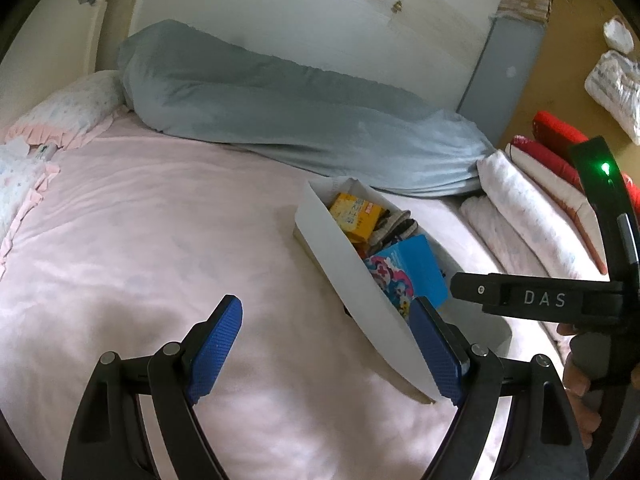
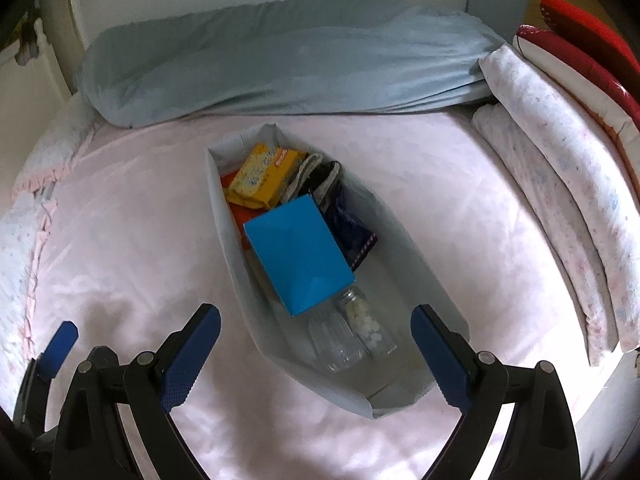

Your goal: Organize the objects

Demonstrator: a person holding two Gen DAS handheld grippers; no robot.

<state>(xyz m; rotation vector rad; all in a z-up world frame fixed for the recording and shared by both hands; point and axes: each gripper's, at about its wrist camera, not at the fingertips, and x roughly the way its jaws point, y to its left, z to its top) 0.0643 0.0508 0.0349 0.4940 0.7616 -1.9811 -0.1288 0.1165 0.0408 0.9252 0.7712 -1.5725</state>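
Observation:
A long white paper box (image 2: pixel 236 256) lies on the pink bed sheet (image 2: pixel 132 240). Inside it are a yellow packet (image 2: pixel 262 178), a blue box (image 2: pixel 298 252), a dark wrapper (image 2: pixel 352 232) and two clear bottles (image 2: pixel 352 334). My right gripper (image 2: pixel 316 326) hovers open over the box's near end, nothing between its fingers. In the left wrist view the same box (image 1: pixel 348 268) sits to the right, with the yellow packet (image 1: pixel 356 214) and blue box (image 1: pixel 420 268) showing. My left gripper (image 1: pixel 328 320) is open and empty above the sheet, its right finger by the box wall.
A grey-blue bolster (image 1: pixel 288 120) lies along the white headboard (image 1: pixel 280 12). Folded floral bedding (image 2: pixel 560 200) and red cushions (image 2: pixel 580 44) are stacked at the right. A frilled pillow (image 1: pixel 68 116) sits at the left. The other gripper's black body (image 1: pixel 532 300) is at the right of the left wrist view.

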